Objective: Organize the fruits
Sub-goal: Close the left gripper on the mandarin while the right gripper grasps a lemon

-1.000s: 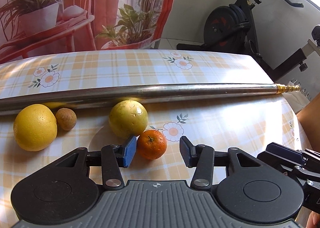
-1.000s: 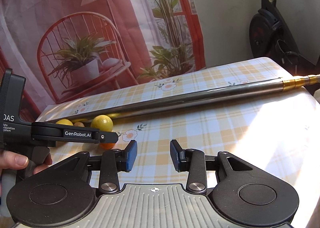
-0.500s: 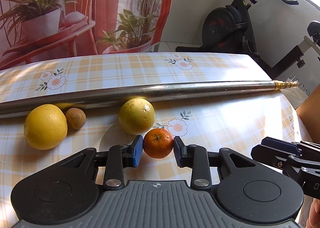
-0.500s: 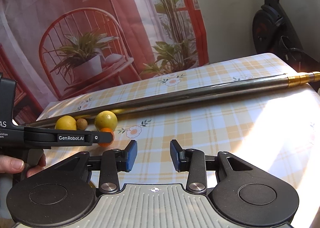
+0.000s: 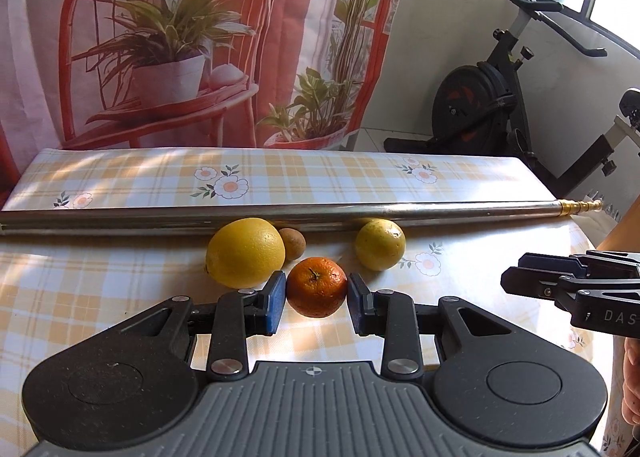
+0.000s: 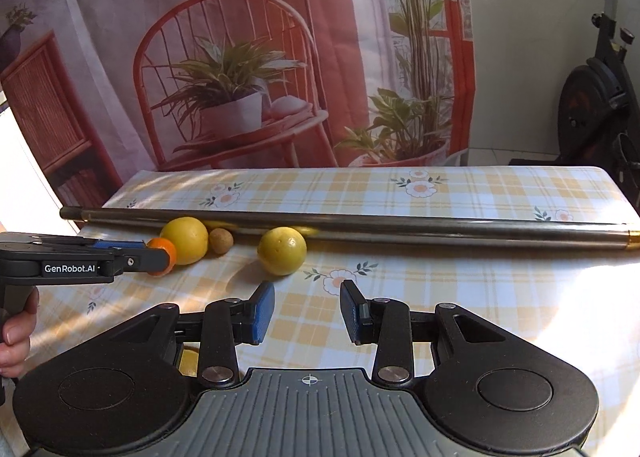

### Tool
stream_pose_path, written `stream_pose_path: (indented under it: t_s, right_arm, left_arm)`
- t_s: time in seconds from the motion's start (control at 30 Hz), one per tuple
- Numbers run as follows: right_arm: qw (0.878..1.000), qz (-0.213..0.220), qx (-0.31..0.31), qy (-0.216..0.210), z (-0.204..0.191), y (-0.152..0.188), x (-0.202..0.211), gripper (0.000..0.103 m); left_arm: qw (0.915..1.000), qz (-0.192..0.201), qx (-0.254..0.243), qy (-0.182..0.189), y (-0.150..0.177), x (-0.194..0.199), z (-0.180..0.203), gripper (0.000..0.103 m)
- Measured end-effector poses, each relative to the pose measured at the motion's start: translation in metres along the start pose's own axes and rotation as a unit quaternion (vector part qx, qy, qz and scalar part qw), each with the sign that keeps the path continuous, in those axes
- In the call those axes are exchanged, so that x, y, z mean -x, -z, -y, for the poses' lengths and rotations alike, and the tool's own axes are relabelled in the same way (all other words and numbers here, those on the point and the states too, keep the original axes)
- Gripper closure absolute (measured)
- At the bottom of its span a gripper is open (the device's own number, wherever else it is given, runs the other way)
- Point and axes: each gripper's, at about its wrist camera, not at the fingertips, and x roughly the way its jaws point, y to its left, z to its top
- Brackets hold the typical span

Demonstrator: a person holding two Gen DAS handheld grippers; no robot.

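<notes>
Item: mandarin point(image 5: 317, 287). Now sitting clamped between the blue pads point(image 5: 275, 301) of the left gripper point(image 5: 316, 301), just in front of the large yellow citrus point(image 5: 245, 251); half a second ago lying beside the smaller yellow-green fruit point(image 5: 380, 244), a second ago lying between wide-open jaws. Whether lifted clear of the checked tablecloth point(image 5: 120, 281) or only slid along it: cannot tell.

Item: left gripper, side view point(image 6: 160, 255). Holding the mandarin point(image 6: 165, 249) against the near flank of the large citrus point(image 6: 185, 240). Hand on the handle showing at the frame edge point(image 6: 16, 333).

Item: right gripper point(image 6: 307, 311). Hovering low over the cloth with jaws parted and nothing between them, pointing toward the yellow-green fruit point(image 6: 282, 251).

Item: small brown fruit point(image 5: 292, 242). Resting between the large citrus and the steel pole point(image 5: 320, 213), touching or nearly touching both.

Item: steel pole, brass-tipped. Lying across the table behind the fruit row, serving as a backstop.

Reading: mandarin shifting leftward, apparently joining the large citrus and brown fruit in one cluster. Release pending; yellow-green fruit standing apart, likely next for grouping.
</notes>
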Motion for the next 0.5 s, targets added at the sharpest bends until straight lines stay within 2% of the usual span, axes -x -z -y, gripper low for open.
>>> stream_pose_path:
  t_s: [0.27,0.5]
  right_arm:
    - [0.995,-0.009,0.089,-0.033,-0.064,-0.027,-0.029,0.068]
    - [0.992,-0.033,0.105,-0.069,-0.113,-0.037,-0.080,0.068]
  left_arm:
    - [0.9986,0.023,0.040,-0.024,0.007,0.035,-0.054,0.068]
    - [0.9932,0.058,0.069,-0.074,0.022,0.064,-0.101,0.068]
